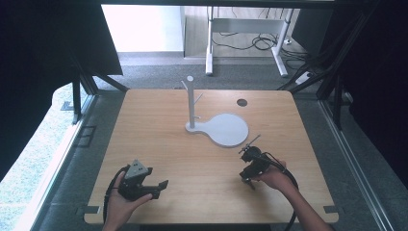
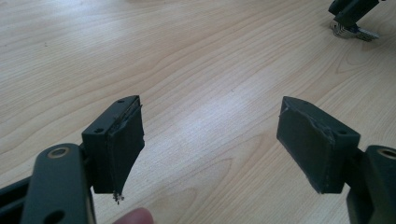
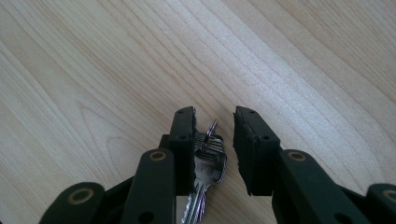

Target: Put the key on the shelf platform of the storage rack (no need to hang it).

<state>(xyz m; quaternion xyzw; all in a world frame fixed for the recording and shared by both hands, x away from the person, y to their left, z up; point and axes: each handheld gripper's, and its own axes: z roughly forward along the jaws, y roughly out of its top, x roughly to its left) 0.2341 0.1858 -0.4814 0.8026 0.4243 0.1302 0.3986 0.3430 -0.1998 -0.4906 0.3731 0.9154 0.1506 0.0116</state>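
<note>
- Keys [image 3: 208, 165] lie flat on the table [image 3: 116, 70] between the right gripper [image 3: 214, 128] jaws, against the 9 o'clock pad; a gap is left at 3 o'clock: part-open, not yet clamped.
- Long axis of the keys is seen running 12 to 6 along the jaws.
- Left gripper [image 2: 210, 135] is held wide open, empty, well apart; the right gripper is nearer.

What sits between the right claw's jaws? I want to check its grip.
In the right gripper view, a key on its ring lies on the wooden table between the right claw's jaws, against one jaw with a gap to the other.
</note>
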